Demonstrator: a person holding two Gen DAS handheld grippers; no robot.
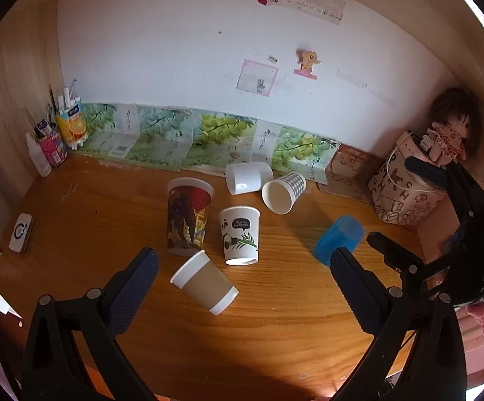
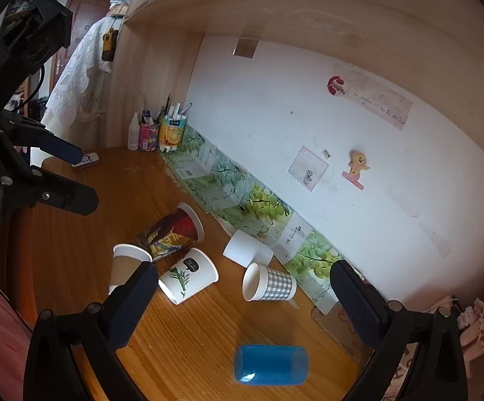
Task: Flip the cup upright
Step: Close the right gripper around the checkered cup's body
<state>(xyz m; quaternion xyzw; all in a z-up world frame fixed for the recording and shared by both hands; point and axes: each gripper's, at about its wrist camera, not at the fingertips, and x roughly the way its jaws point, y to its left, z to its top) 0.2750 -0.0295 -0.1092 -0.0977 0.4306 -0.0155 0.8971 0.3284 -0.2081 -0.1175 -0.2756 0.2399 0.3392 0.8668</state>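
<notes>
Cups everywhere on the wooden desk! Blue cup lies on its side, well right of the upright panda cup. Left gripper hovers jaws wide apart, holding nothing; right gripper likewise spread, empty, above the blue cup.

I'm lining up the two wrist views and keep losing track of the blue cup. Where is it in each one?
Left wrist: the blue cup lies on its side at right of centre, just above the left tongs' right finger.
Right wrist: the blue cup lies on its side at bottom centre, between the right tongs' fingers.
Shared landmark: the checked cup, also on its side.
</notes>
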